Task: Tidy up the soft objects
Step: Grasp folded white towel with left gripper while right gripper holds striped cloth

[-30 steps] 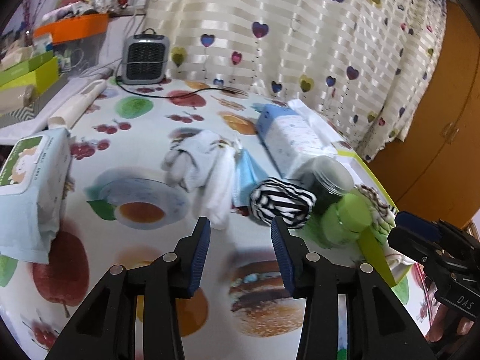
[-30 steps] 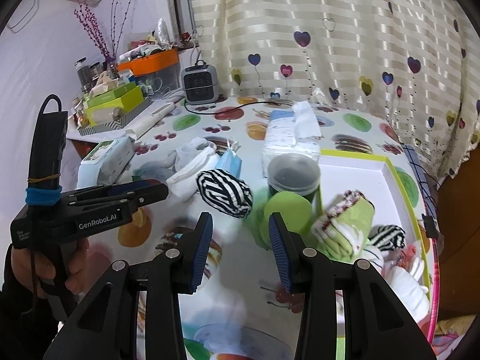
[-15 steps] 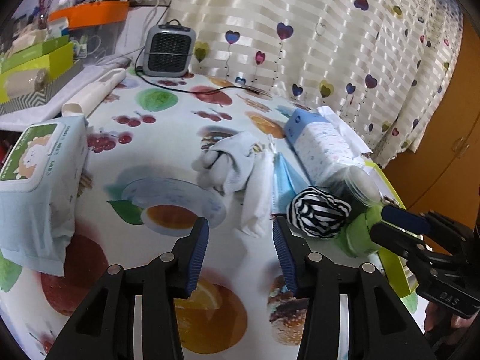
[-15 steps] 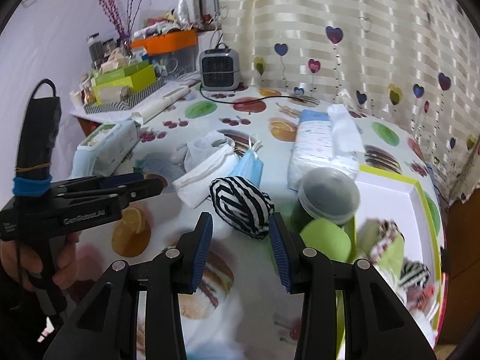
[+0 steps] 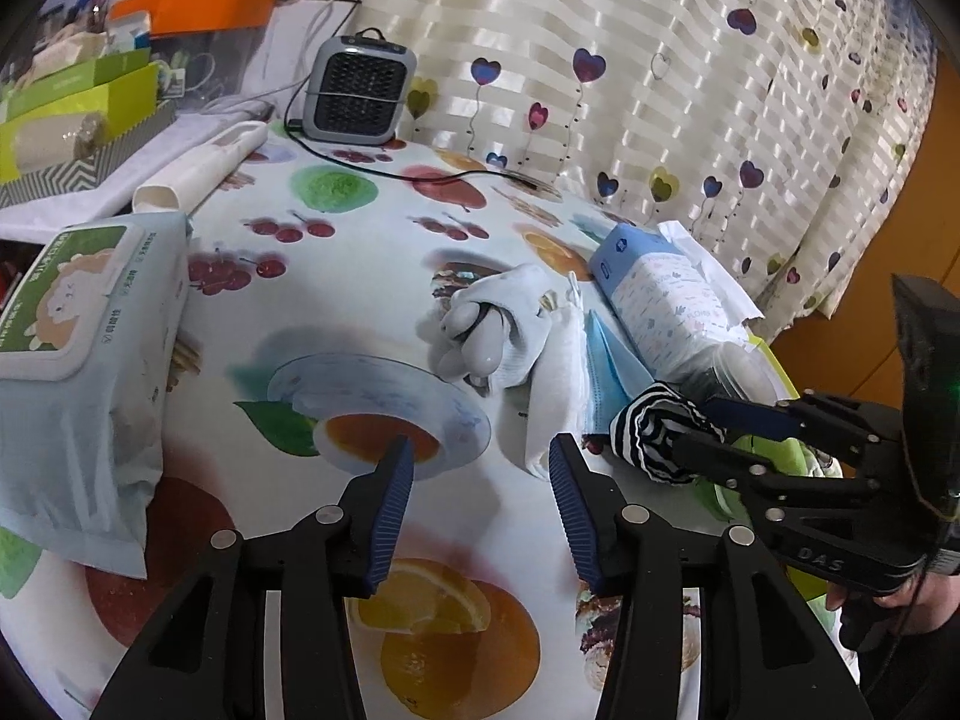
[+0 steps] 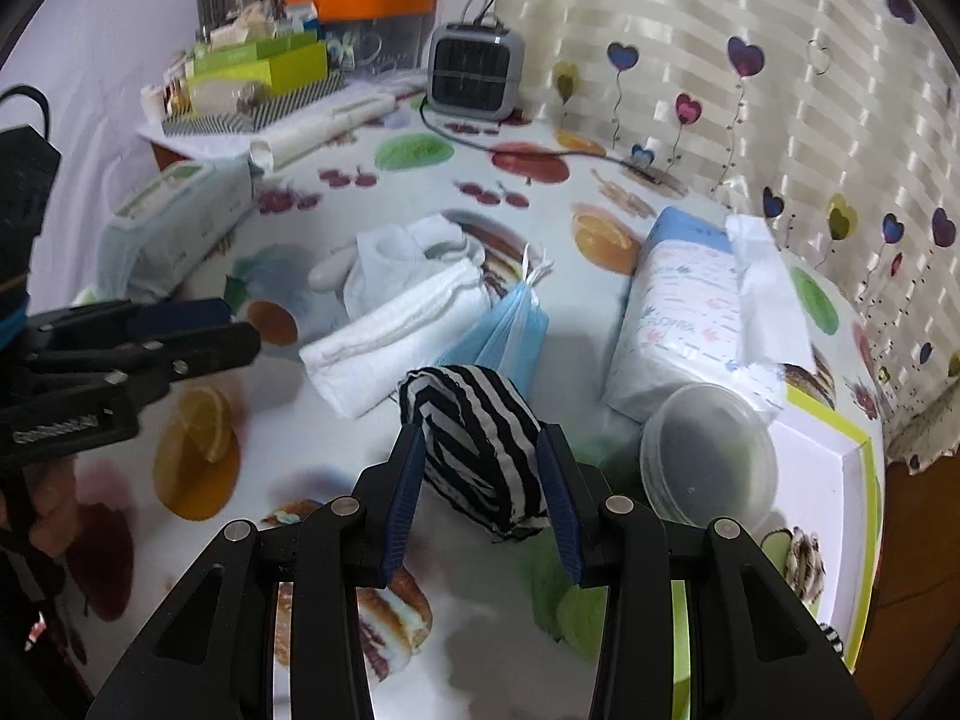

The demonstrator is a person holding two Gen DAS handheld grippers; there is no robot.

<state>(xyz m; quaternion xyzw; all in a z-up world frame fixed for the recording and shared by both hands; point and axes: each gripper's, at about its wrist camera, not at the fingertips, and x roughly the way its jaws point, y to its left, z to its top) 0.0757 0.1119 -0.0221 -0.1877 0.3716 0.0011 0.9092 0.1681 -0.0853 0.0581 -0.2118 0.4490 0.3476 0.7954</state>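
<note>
Our right gripper [image 6: 483, 483] has its fingers around the striped sock ball [image 6: 480, 450] on the worktop [image 6: 384, 420]; whether they grasp it we cannot tell. Our left gripper [image 5: 480, 480], fingers just widening, holds nothing.

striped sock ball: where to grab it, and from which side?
Across its fat middle, coming down from the near side and above. The striped sock ball is a rolled oval lying on the tablecloth; its two long flanks are free, and the right gripper already straddles them. The mask crowds the far end.
</note>
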